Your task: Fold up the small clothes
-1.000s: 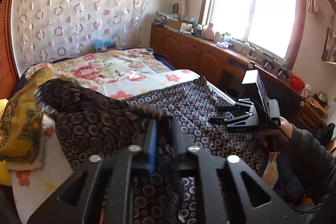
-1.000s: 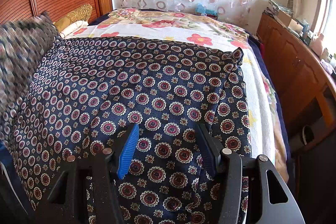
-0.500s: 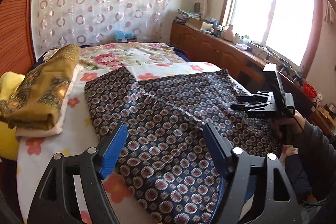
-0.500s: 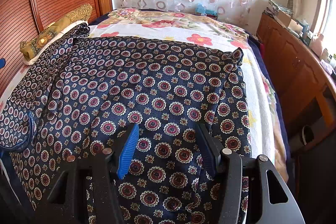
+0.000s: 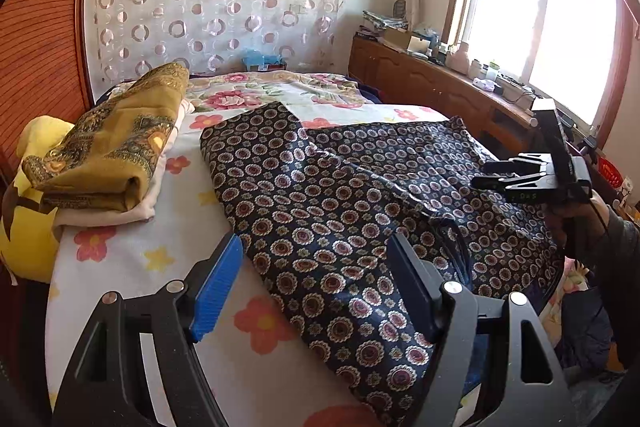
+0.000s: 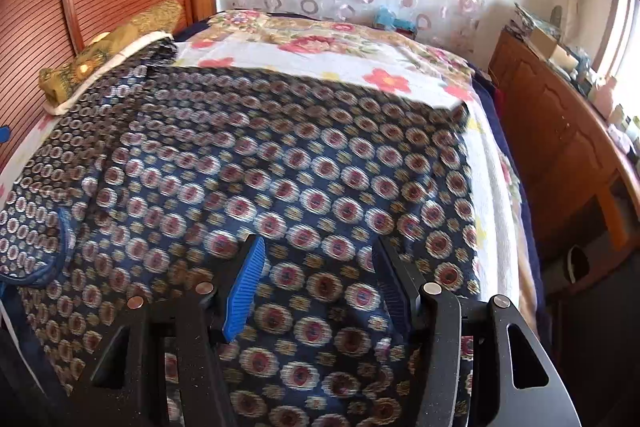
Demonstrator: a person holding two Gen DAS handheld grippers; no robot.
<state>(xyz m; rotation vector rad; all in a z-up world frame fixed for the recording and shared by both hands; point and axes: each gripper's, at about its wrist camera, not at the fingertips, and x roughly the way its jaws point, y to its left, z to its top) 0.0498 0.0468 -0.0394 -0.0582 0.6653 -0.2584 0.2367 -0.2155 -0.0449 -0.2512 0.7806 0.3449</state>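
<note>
A dark navy garment with a round medallion print (image 5: 332,203) lies spread on the bed, its left part folded over the rest; it fills the right wrist view (image 6: 256,163). My left gripper (image 5: 316,259) is open and empty, just above the garment's near left edge. My right gripper (image 6: 318,261) is open and empty, low over the garment's near right part; it also shows in the left wrist view (image 5: 486,175), held in a hand.
A folded mustard and cream cloth pile (image 5: 108,151) lies at the bed's left by a yellow plush toy (image 5: 24,227). The floral bedsheet (image 5: 168,287) shows around the garment. A wooden cabinet (image 6: 560,147) with clutter runs along the right under the window.
My left gripper let go of the garment's left part, laid it over the rest, opened and drew back. My right gripper stayed open and has shifted slightly; its view is blurred.
</note>
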